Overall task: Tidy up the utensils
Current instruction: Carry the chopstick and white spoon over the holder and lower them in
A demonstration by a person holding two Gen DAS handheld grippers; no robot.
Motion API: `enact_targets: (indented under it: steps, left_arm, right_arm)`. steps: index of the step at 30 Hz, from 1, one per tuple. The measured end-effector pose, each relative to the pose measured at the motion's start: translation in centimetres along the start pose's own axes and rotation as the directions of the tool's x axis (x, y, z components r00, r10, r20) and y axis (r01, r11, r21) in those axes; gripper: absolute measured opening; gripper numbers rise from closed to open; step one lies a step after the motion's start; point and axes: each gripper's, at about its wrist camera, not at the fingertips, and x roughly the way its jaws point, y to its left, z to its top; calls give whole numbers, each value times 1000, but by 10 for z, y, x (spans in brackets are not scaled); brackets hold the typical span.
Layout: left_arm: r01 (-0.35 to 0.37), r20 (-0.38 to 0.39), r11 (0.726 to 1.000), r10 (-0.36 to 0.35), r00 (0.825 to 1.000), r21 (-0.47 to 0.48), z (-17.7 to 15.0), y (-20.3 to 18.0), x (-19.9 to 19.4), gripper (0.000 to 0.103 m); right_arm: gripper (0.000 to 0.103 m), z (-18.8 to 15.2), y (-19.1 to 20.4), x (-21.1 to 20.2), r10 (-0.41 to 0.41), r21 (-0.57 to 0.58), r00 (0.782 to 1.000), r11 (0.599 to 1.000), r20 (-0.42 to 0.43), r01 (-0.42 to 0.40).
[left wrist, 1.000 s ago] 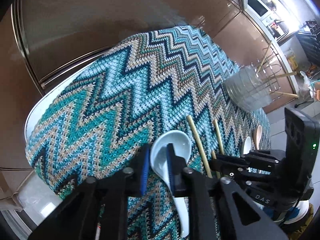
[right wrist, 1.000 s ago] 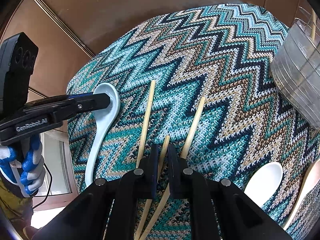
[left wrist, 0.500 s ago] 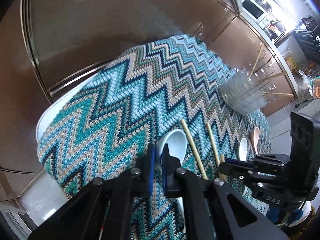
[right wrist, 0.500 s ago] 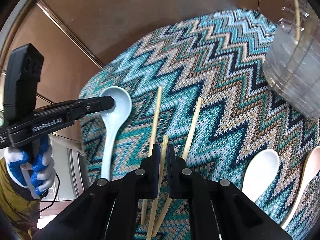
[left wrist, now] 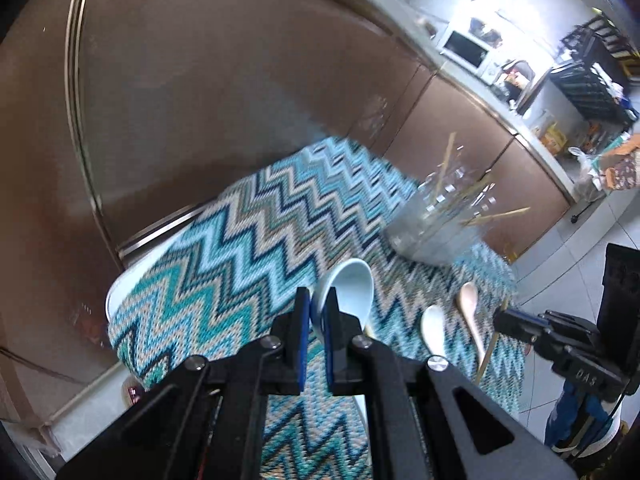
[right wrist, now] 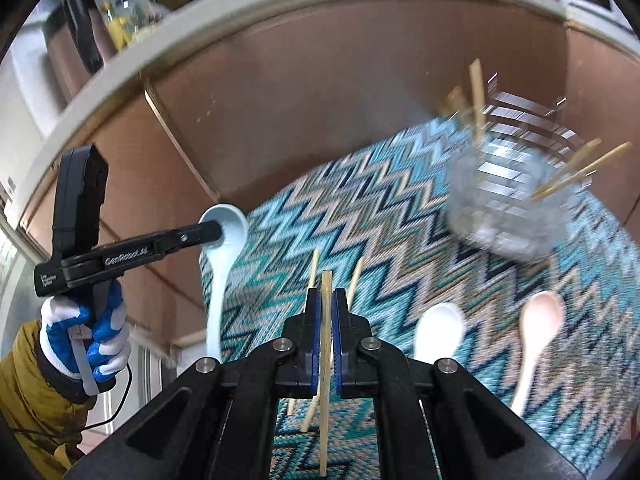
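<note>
A: Why is the left gripper (left wrist: 316,312) pinching the pale blue spoon (left wrist: 352,288) by the rim of its bowl?

B: Probably so the handle hangs free to drop into the clear holder (right wrist: 508,204), where several chopsticks already stand.

A: And the right gripper (right wrist: 327,312)?

B: Its fingers are pressed onto one chopstick (right wrist: 326,360), held up off the zigzag cloth (right wrist: 400,240). Two chopsticks (right wrist: 354,282), a white spoon (right wrist: 438,330) and a wooden spoon (right wrist: 538,328) lie on the surface.

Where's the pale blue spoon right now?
The pale blue spoon is pinched by its bowl in the left gripper, left of the right gripper's chopstick.
</note>
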Motion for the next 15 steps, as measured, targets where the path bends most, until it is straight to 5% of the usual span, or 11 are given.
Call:
enact_targets:
  steps: [8, 15]
  left_arm:
    - [38, 100, 996, -46, 994, 77, 32, -54, -19, 6]
    - [49, 297, 992, -83, 951, 120, 85, -109, -32, 6]
  right_arm:
    - [5, 27, -18, -64, -51, 29, 978, 999, 204, 46]
    - [5, 70, -31, -116, -127, 30, 885, 991, 447, 127]
